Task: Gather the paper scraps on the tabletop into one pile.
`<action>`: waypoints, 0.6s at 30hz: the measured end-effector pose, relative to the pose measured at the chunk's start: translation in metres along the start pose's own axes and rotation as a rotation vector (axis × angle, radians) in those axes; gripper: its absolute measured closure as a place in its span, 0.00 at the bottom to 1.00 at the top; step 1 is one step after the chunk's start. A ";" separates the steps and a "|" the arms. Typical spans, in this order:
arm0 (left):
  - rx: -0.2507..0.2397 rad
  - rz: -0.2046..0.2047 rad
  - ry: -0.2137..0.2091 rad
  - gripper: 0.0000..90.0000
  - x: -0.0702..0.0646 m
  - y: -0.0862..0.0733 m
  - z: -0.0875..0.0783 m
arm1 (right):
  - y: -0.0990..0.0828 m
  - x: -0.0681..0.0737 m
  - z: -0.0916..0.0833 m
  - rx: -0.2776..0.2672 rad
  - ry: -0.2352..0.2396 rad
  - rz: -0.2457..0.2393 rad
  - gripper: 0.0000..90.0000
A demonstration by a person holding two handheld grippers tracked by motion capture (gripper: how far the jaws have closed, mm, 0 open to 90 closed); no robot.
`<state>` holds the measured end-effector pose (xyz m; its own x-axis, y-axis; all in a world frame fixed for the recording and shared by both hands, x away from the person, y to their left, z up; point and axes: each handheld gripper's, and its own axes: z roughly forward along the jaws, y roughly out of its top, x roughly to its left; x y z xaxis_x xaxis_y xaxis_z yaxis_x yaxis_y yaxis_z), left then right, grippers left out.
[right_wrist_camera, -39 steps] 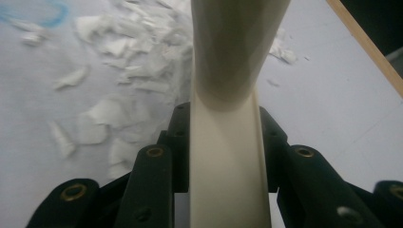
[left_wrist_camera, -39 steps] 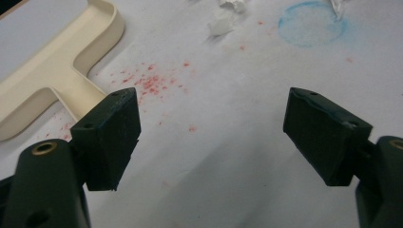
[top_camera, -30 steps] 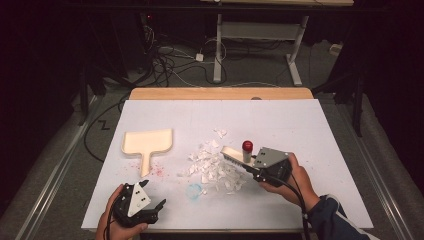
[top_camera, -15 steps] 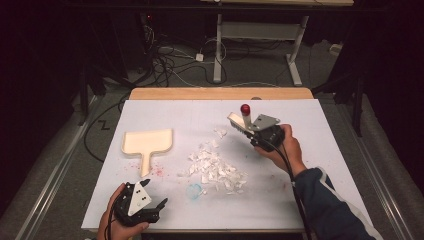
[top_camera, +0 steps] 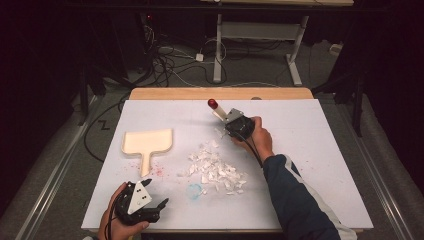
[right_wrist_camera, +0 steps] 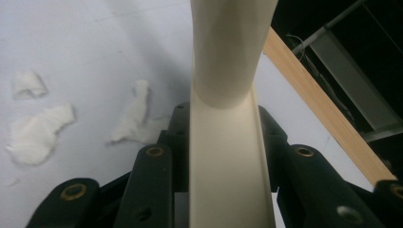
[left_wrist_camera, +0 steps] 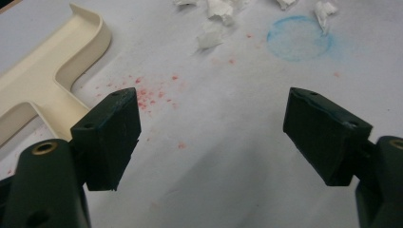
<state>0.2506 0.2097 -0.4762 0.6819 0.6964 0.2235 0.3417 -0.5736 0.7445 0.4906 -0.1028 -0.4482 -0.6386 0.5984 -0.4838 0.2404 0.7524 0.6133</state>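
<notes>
A cream dustpan (top_camera: 148, 142) lies flat on the left of the white board, and its handle and rim (left_wrist_camera: 43, 80) sit just beyond my left gripper's left jaw. A pile of torn white paper scraps (top_camera: 215, 167) covers the middle. My left gripper (top_camera: 157, 192) rests low at the front left, open (left_wrist_camera: 214, 128), with nothing between its jaws. My right gripper (top_camera: 228, 119) is beyond the pile near the back, shut on a cream handle (right_wrist_camera: 228, 142) whose red tip (top_camera: 213, 104) points up and away. A few scraps (right_wrist_camera: 38, 128) lie to its left.
A faint blue ring (top_camera: 194, 190) and red speckles (top_camera: 157, 171) mark the white board (top_camera: 320, 150). A wooden strip (top_camera: 220, 93) runs along the back edge. Beyond it are dark floor, cables and a desk frame (top_camera: 260, 35).
My right gripper has carried the red-tipped tool from the right side of the scrap pile toward the back of the board. The left gripper has stayed put.
</notes>
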 end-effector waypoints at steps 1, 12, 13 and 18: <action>0.001 0.002 -0.002 0.22 0.000 0.000 0.000 | 0.002 0.005 -0.003 -0.020 0.034 0.000 0.75; 0.004 0.007 -0.008 0.21 0.000 0.001 0.002 | 0.013 0.038 -0.023 -0.163 0.305 -0.113 0.75; 0.005 0.009 -0.008 0.21 -0.001 0.001 0.002 | 0.014 0.046 -0.027 -0.180 0.340 -0.141 0.75; 0.006 0.008 -0.011 0.22 -0.001 0.001 0.001 | 0.011 0.059 -0.042 -0.218 0.430 -0.198 0.74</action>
<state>0.2512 0.2079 -0.4766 0.6921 0.6866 0.2225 0.3400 -0.5821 0.7386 0.4244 -0.0707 -0.4438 -0.9100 0.2488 -0.3317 -0.0440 0.7375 0.6739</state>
